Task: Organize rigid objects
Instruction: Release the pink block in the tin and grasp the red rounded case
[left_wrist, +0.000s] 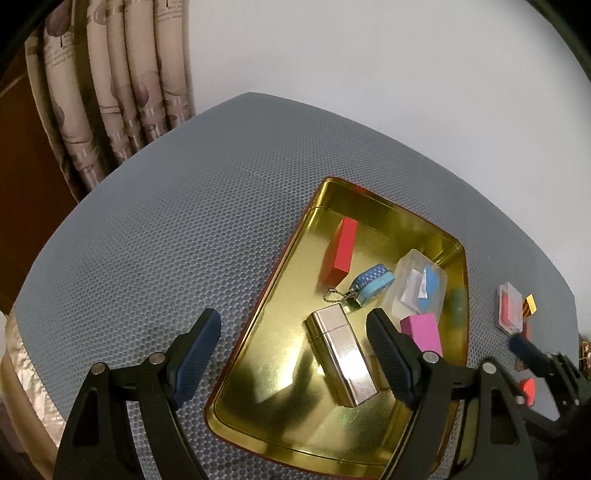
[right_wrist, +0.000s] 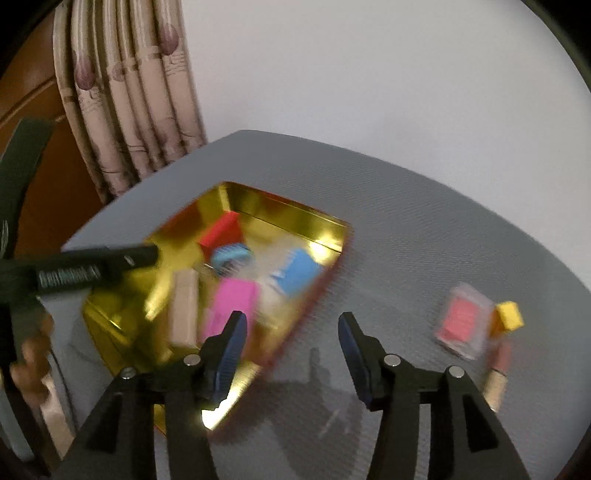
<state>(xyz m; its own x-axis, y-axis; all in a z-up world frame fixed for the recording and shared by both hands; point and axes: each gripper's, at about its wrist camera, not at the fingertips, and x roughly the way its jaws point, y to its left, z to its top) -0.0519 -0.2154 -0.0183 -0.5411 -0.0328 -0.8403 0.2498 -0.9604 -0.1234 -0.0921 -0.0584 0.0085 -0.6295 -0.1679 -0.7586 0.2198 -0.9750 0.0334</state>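
Observation:
A gold tin tray (left_wrist: 280, 417) lies on the grey mat and holds a red block (left_wrist: 341, 253), a blue keychain case (left_wrist: 371, 286), a clear box with a blue piece (left_wrist: 421, 286), a pink block (left_wrist: 424, 332) and a silver lighter (left_wrist: 341, 354). My left gripper (left_wrist: 295, 343) is open and empty over the tray's near left side. My right gripper (right_wrist: 291, 343) is open and empty over the mat just right of the tray (right_wrist: 110, 317); the right wrist view is blurred. A clear case with a red insert (right_wrist: 463, 319) and a yellow block (right_wrist: 509, 314) lie to its right.
The clear red case (left_wrist: 511, 306) and a small striped yellow piece (left_wrist: 529, 304) lie on the mat right of the tray. A curtain (left_wrist: 110, 92) hangs behind the table's far left corner. The grey mat (left_wrist: 166, 240) stretches left of the tray.

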